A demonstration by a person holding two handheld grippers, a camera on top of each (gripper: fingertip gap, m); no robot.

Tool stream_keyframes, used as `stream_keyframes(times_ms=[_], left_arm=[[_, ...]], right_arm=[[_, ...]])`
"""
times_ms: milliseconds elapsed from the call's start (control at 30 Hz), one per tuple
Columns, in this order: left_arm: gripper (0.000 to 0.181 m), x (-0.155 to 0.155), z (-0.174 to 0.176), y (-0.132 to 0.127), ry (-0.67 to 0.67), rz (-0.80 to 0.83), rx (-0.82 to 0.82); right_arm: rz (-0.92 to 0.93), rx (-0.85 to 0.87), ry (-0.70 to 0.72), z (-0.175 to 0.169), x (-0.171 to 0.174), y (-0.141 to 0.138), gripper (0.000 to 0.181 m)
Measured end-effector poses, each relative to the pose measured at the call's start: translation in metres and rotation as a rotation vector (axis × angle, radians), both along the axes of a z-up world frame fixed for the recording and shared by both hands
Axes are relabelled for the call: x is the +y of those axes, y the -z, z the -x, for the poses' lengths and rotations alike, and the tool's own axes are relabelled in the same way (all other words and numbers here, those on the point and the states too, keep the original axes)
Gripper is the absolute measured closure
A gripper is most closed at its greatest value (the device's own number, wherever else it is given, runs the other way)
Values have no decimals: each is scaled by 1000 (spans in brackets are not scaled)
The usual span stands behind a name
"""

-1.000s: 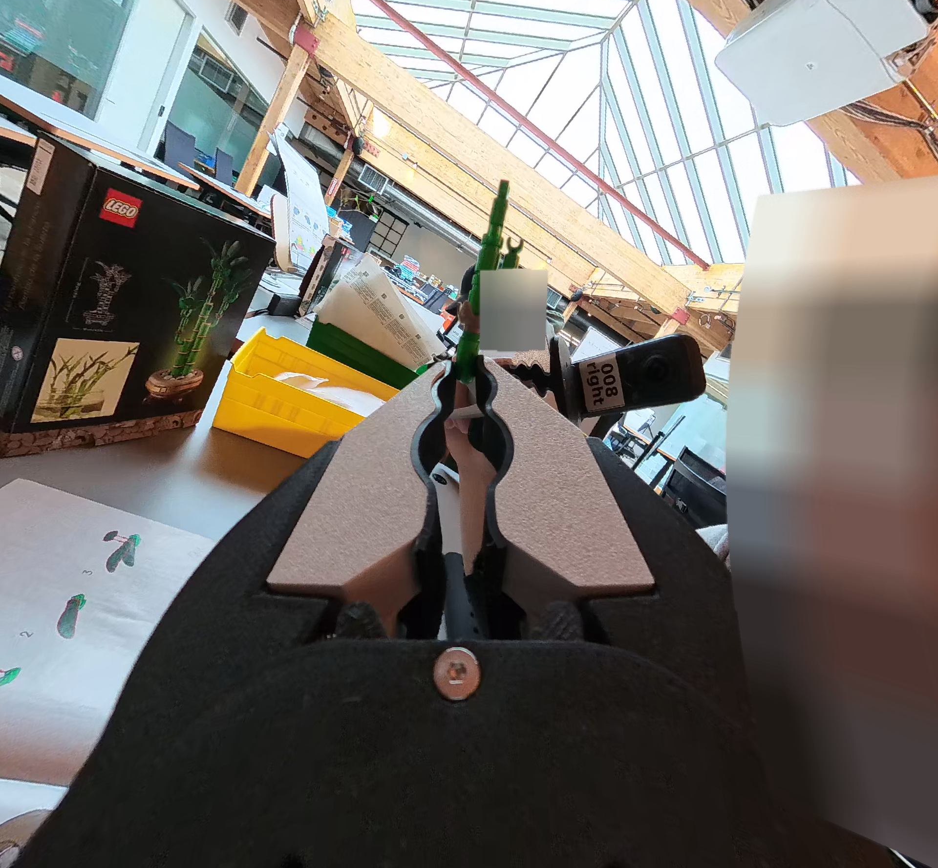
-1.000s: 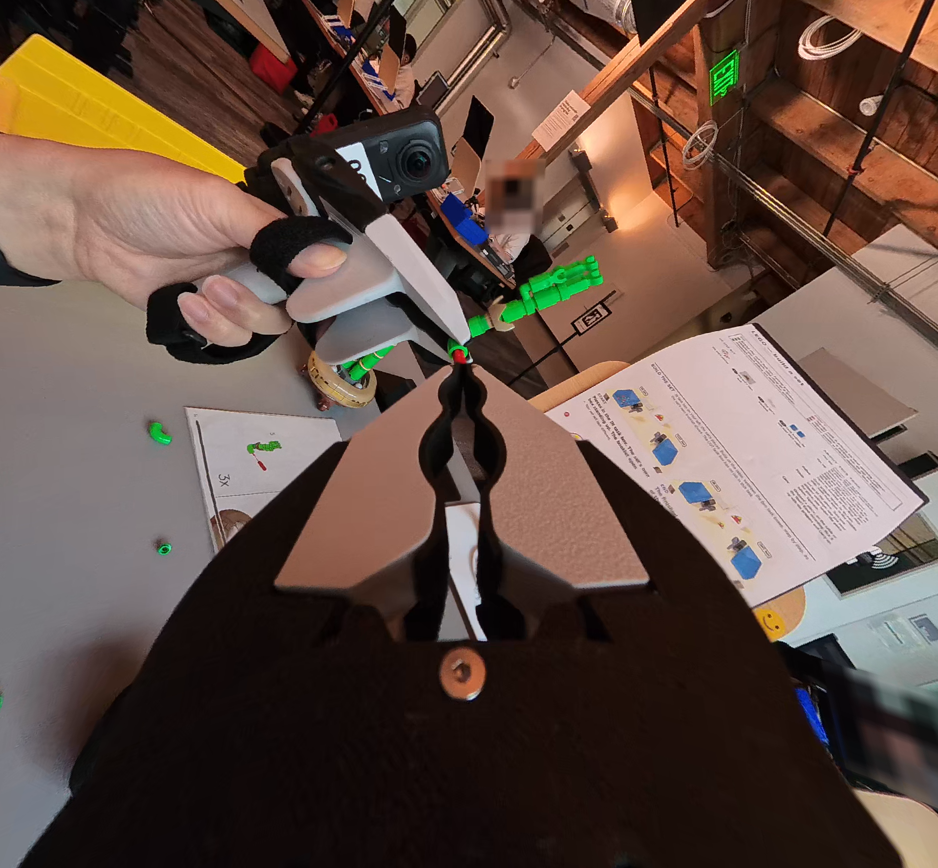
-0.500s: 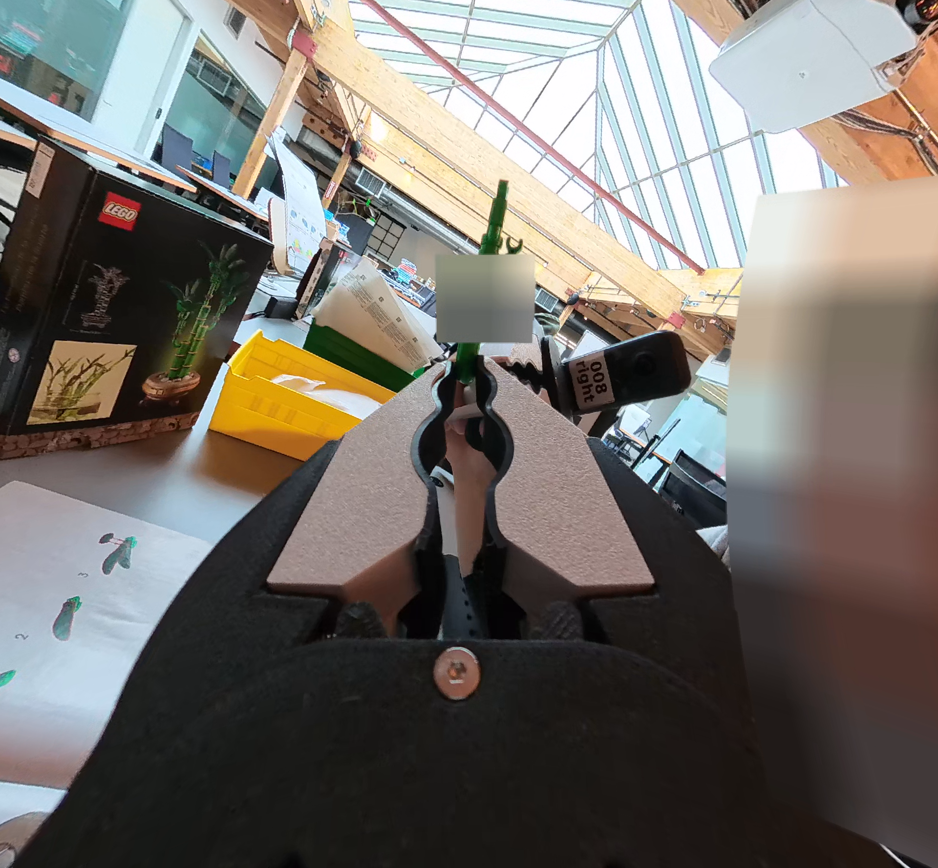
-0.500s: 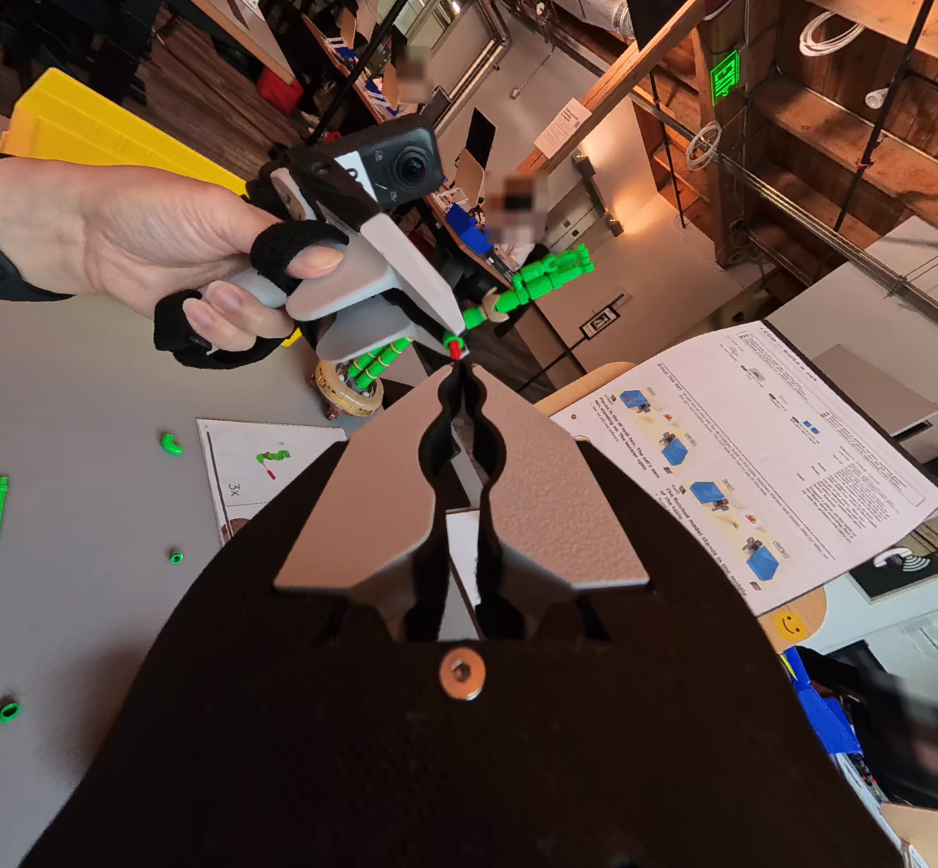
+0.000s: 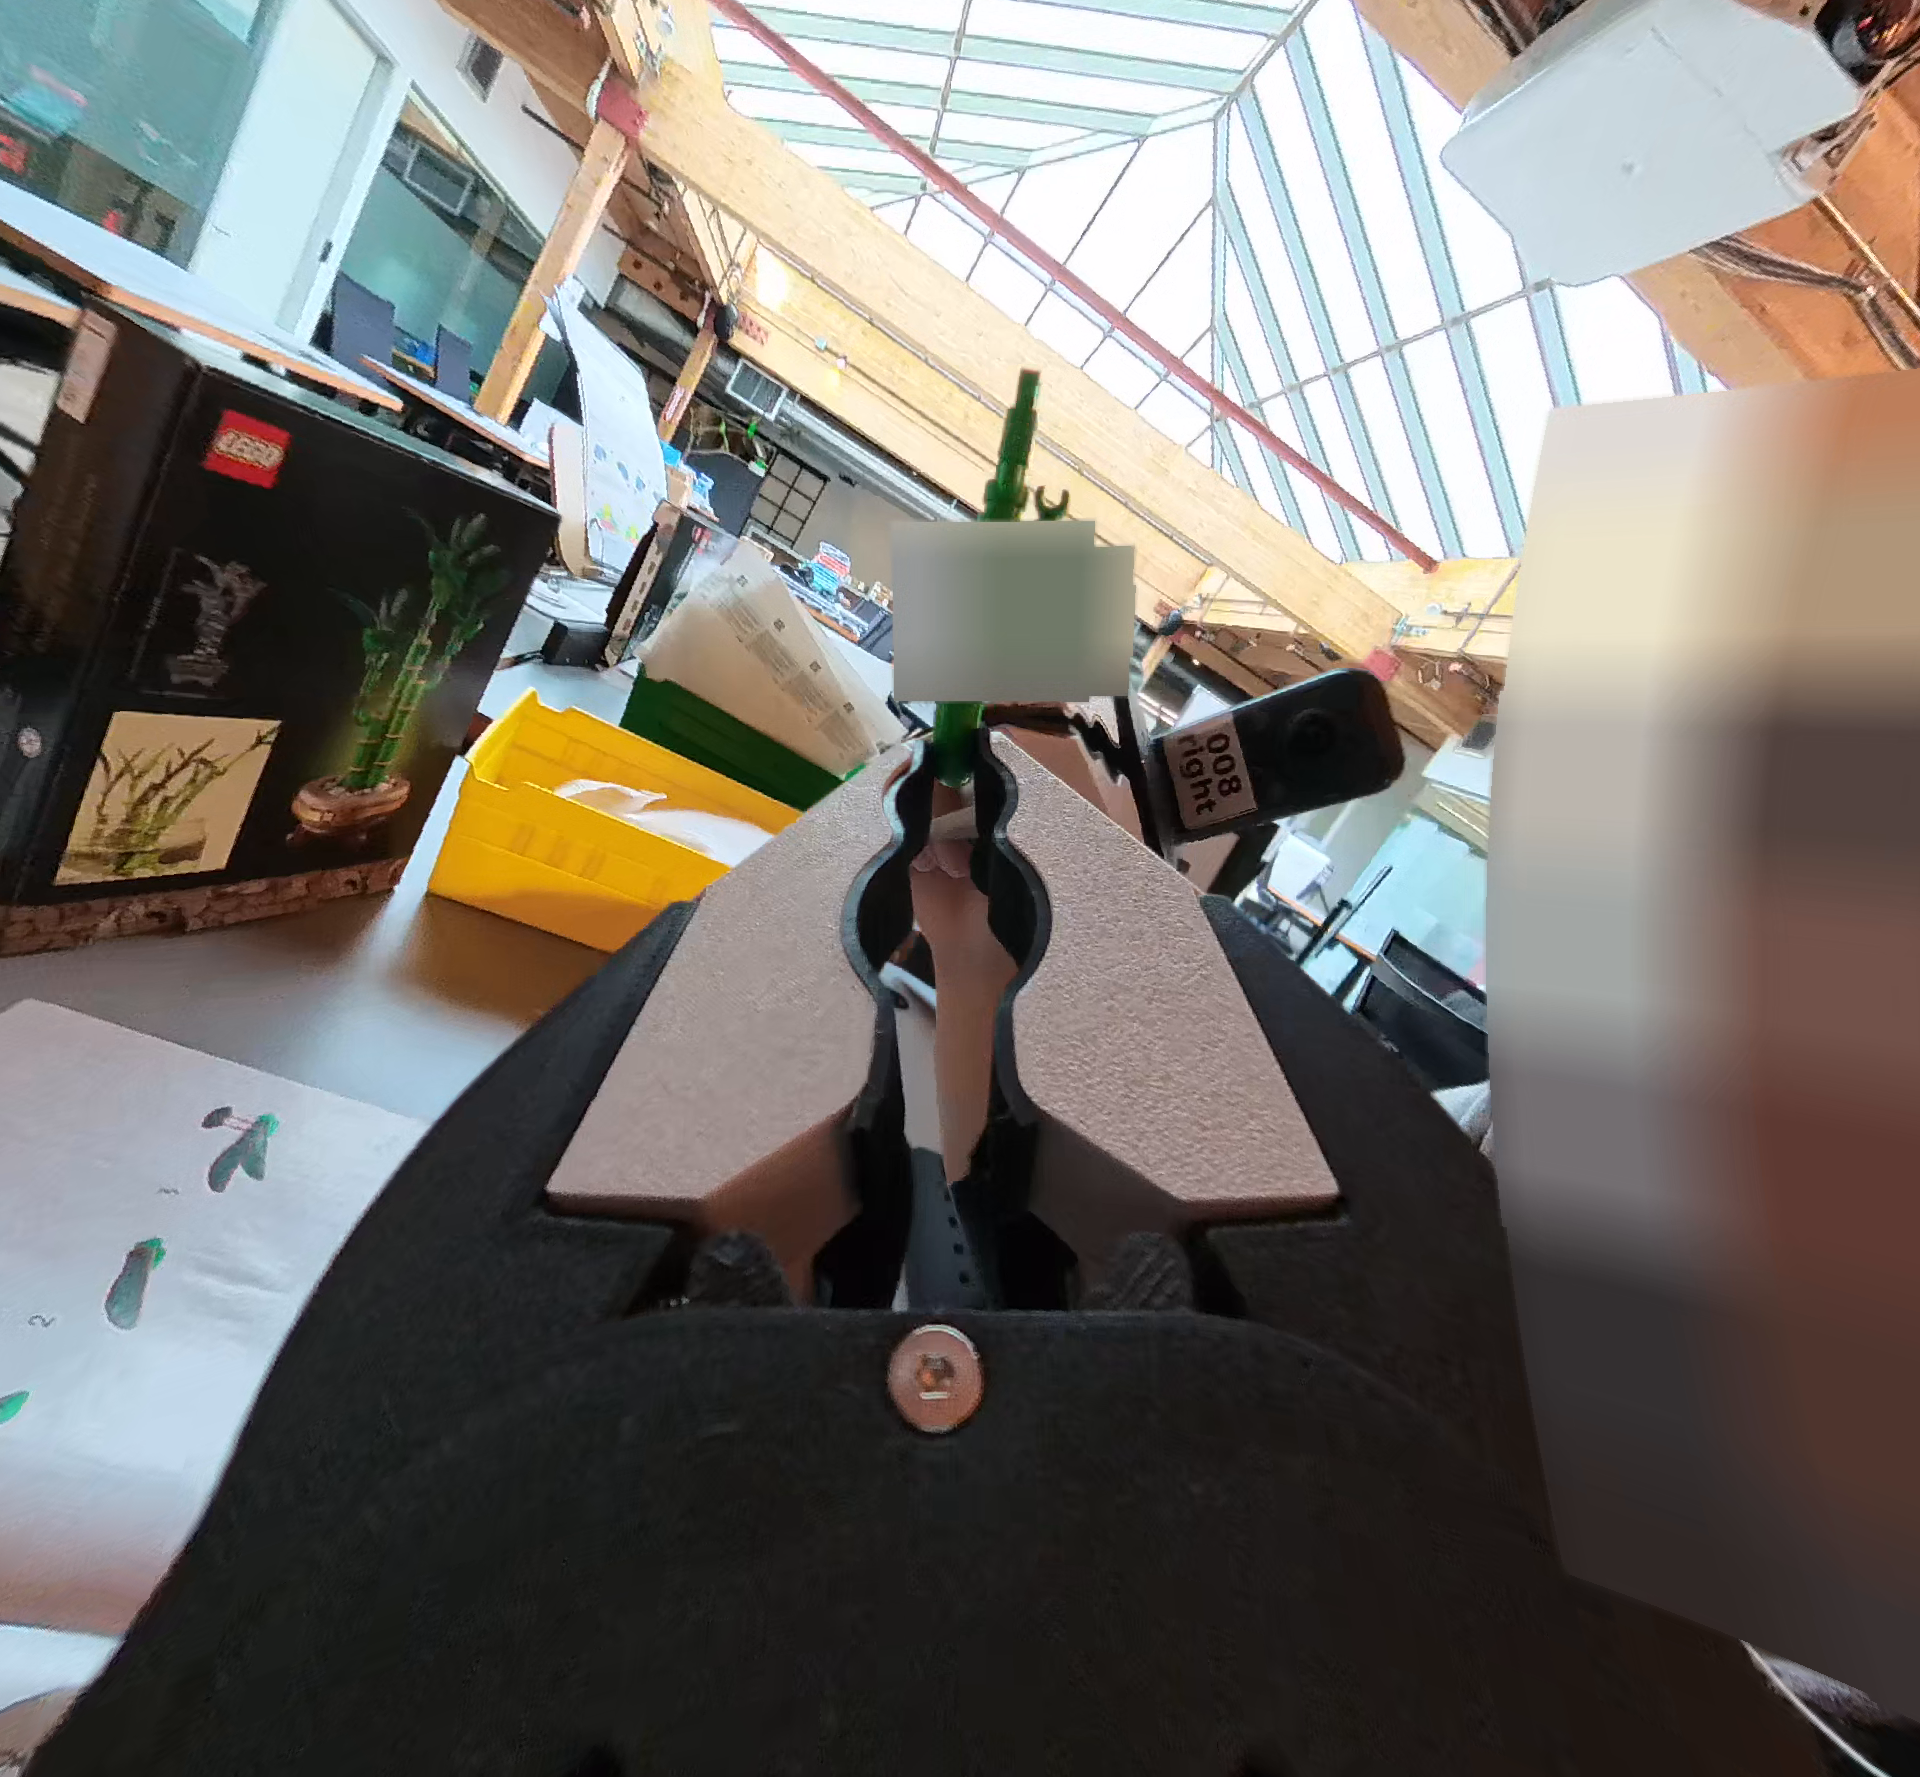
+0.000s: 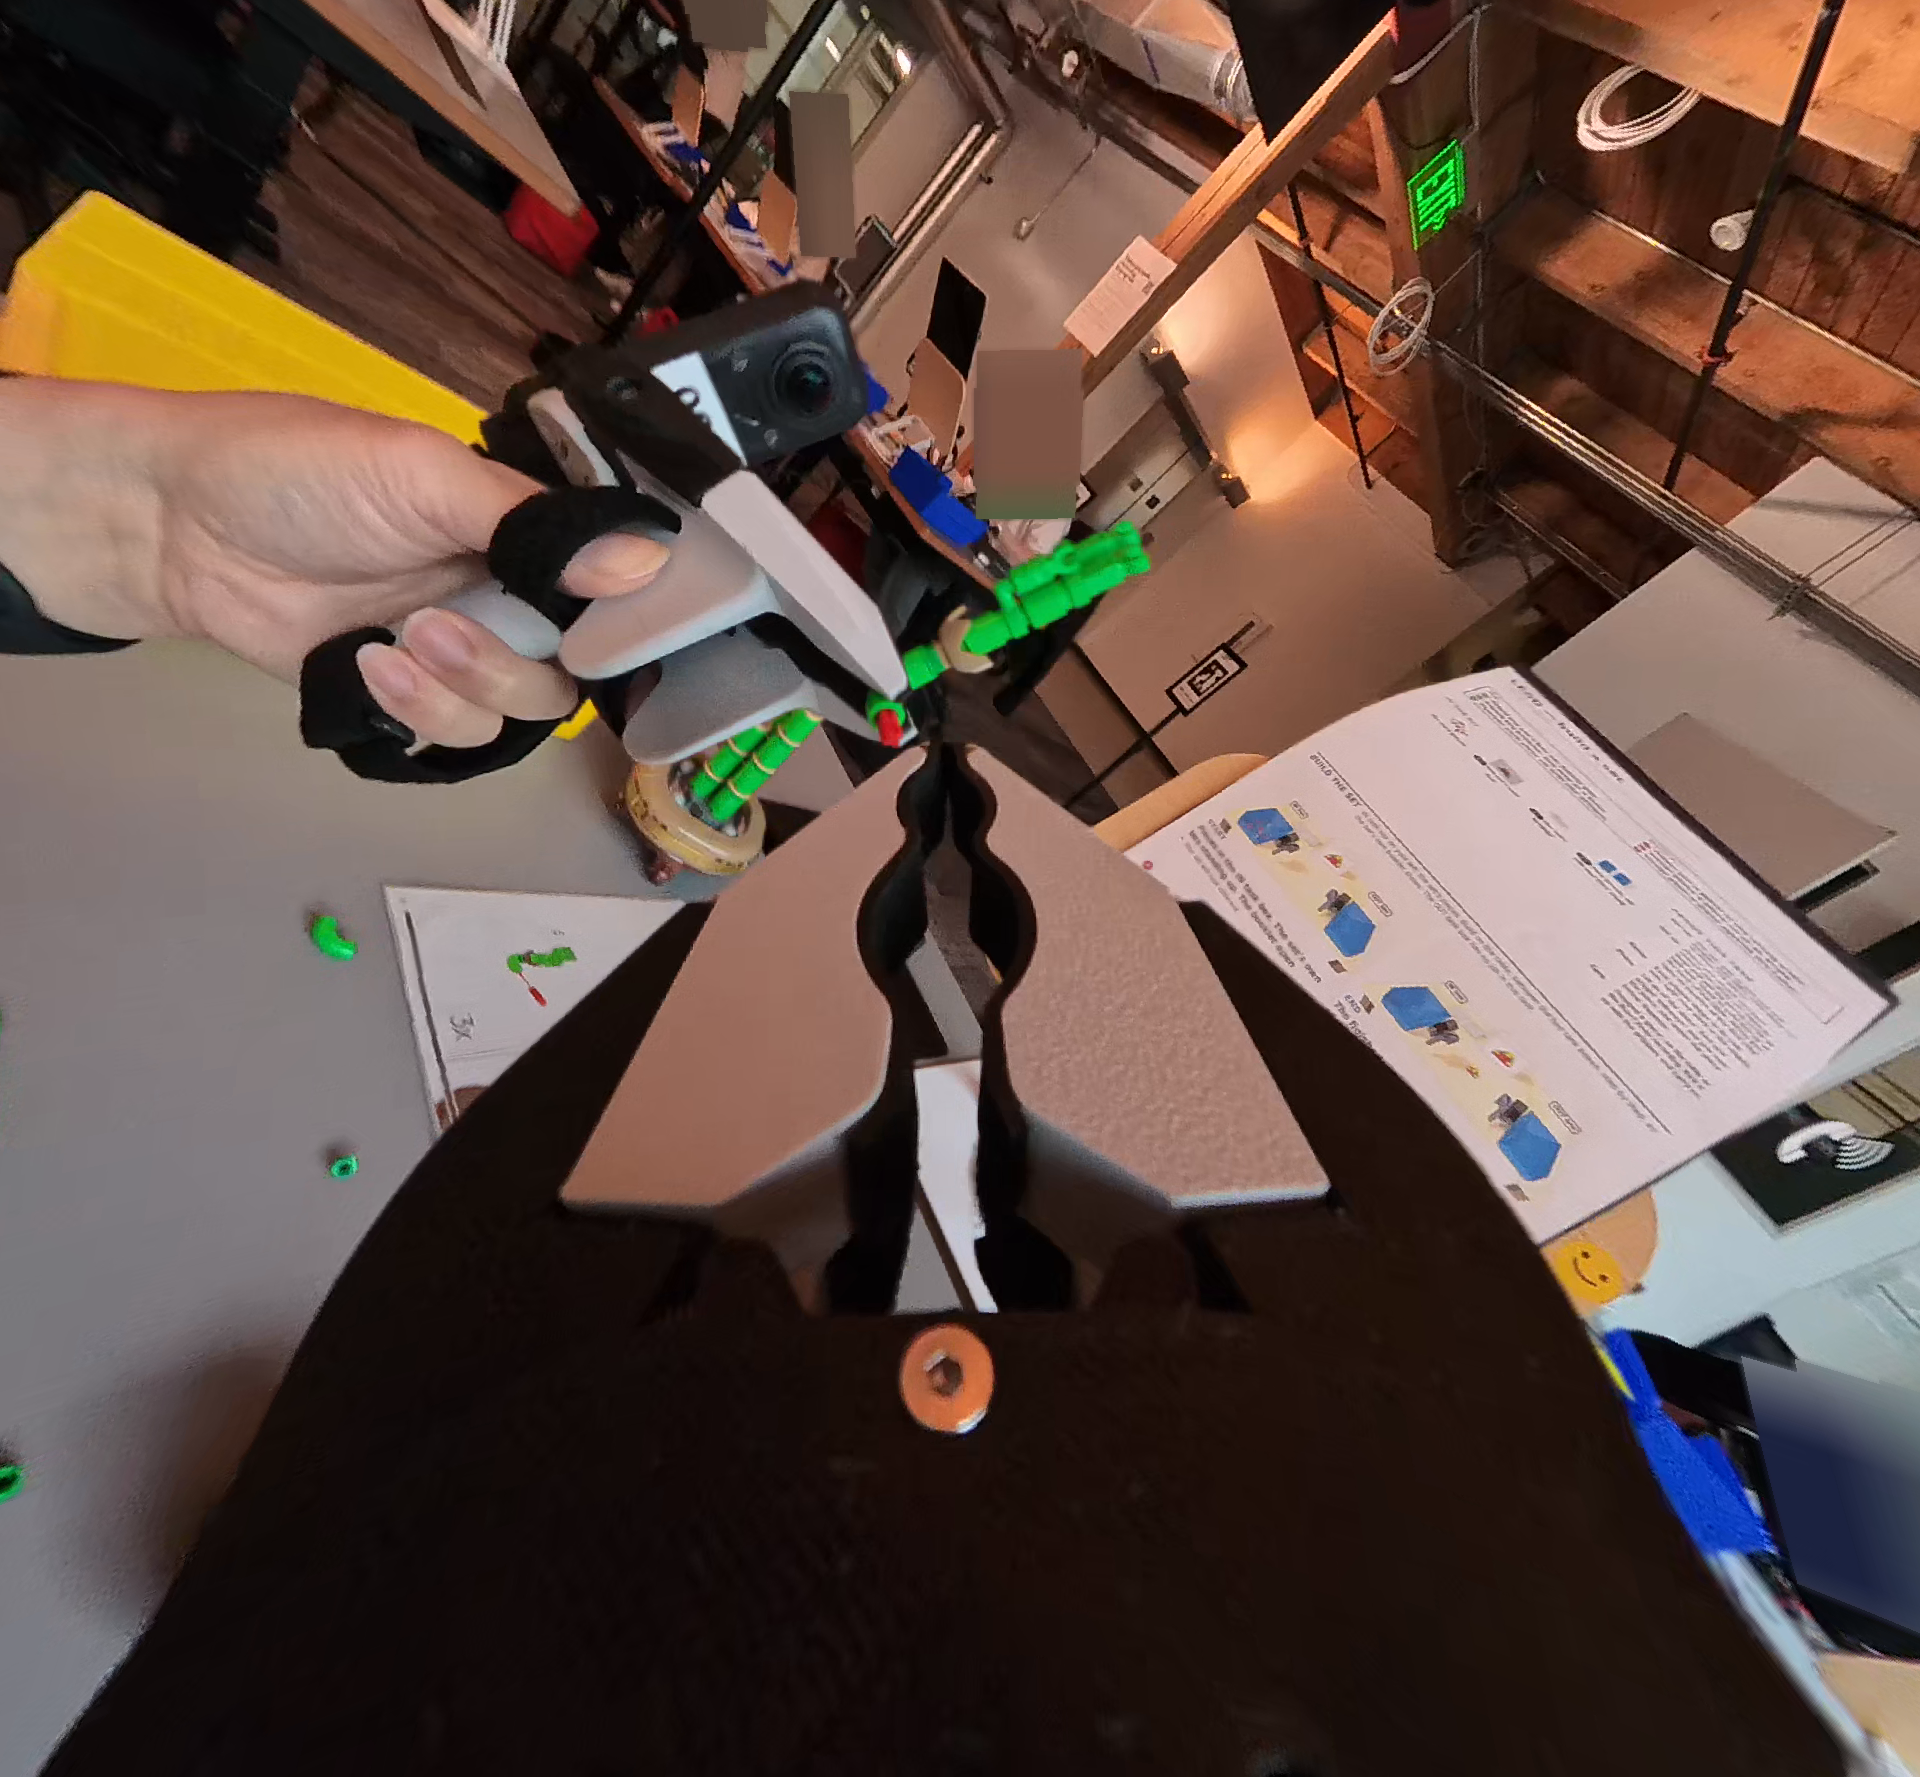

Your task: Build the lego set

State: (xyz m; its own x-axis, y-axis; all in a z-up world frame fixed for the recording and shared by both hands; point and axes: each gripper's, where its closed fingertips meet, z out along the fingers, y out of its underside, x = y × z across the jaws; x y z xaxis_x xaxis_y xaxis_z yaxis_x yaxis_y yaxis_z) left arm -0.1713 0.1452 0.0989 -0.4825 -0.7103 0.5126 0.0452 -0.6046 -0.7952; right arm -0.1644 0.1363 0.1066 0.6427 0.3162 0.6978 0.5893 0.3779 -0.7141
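Since the earlier frames, the right gripper (image 6: 943, 759) has drawn slightly back from the left gripper (image 6: 883, 688), opening a small gap below the red pin (image 6: 889, 726). The left gripper (image 5: 954, 763) is clenched on the green bamboo stalk (image 5: 1013, 454), held in the air above the grey table (image 6: 156, 1052); the stalk's far end (image 6: 1060, 579) projects beyond its fingers. The right gripper's jaws are pressed together, grasping nothing visible. Loose green pieces (image 6: 332, 938) and the instruction sheet (image 6: 499, 979) lie on the table; the black set box (image 5: 239, 647) stands beside a yellow bin (image 5: 582, 813).

Grey table (image 6: 156, 1052) bears loose green pieces (image 6: 332, 938), instruction sheet (image 6: 488, 989).
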Motion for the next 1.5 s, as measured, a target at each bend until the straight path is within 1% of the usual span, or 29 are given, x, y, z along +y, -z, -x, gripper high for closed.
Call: stream_keyframes(times_ms=[100, 133, 167, 200, 233, 300, 367, 400, 467, 567, 733, 1000, 1167, 1300, 1367, 1433, 1500], left_arm=[[176, 4, 2, 0, -23, -18, 5], [176, 4, 2, -1, -32, -16, 1], [177, 5, 2, -1, -38, -11, 3], [177, 5, 1, 0, -40, -5, 11], [177, 4, -1, 2, -37, -1, 20], [177, 2, -4, 5, -27, 9, 37], [177, 1, -7, 8, -23, 16, 48], [177, 1, -9, 10, -23, 18, 55], [177, 1, -11, 12, -19, 23, 66], [176, 1, -12, 15, -13, 34, 77], [176, 6, -15, 21, -26, 40, 93], [176, 8, -15, 24, 33, 74, 79], [169, 11, -10, 22, 50, 69, 76], [164, 20, 7, 12, 42, 23, 32], [158, 21, 14, 10, 41, -7, 31], [153, 20, 15, 10, 36, -35, 34], [151, 14, 14, 9, 63, -44, 33]], right_arm=[[37, 36, -42, -2, -3, 0, 181], [54, 26, -48, -2, -2, 4, 177], [62, 7, -51, -1, 0, 8, 168], [56, -16, -45, 0, 2, 11, 164], [34, -37, -28, 0, 5, 12, 164], [-17, -68, 7, 1, 8, 11, 164], [-10, -91, 22, 2, 11, 15, 165], [-1, -101, 30, 3, 13, 18, 167], [10, -116, 29, 4, 15, 22, 177], [25, -116, 19, 6, 17, 26, 177], [47, -127, 42, 5, 23, 32, 180], [71, -140, 45, 4, 25, 38, 180], [78, -131, 38, 1, 23, 36, 181], [103, -92, 12, 0, 21, 35, 181], [110, -63, -15, 1, 19, 33, 180], [112, -42, -38, 3, 17, 31, 181], [121, -31, -60, 6, 15, 30, 181]])
